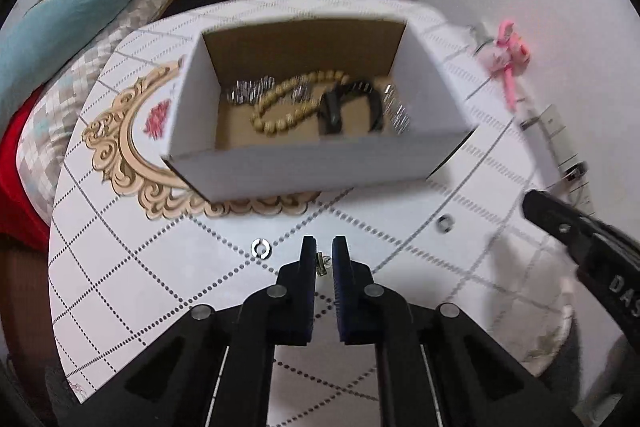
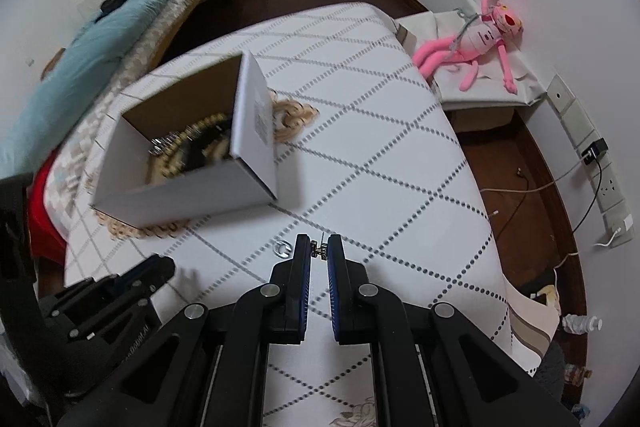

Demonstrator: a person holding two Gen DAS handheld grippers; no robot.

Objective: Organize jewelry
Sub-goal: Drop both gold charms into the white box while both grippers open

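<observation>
A white cardboard box [image 1: 304,171] stands on the table and holds a tan bead bracelet [image 1: 288,103], a black band [image 1: 344,103] and silver pieces [image 1: 250,91]. The box also shows in the right wrist view [image 2: 180,199]. My left gripper [image 1: 323,247] is shut on a small silver earring [image 1: 322,263] in front of the box. My right gripper [image 2: 319,245] is shut on a small silver earring [image 2: 319,250]. An open silver ring [image 1: 260,249] lies left of my left gripper. It seems to show in the right wrist view too [image 2: 282,249].
The table has a white cloth with dotted diamond lines [image 2: 380,155] and a tan ornate print [image 1: 120,143] under the box. Another small silver piece [image 1: 445,223] lies to the right. A pink plush toy [image 2: 472,43] lies on a side stand. A bed [image 2: 120,11] stands behind.
</observation>
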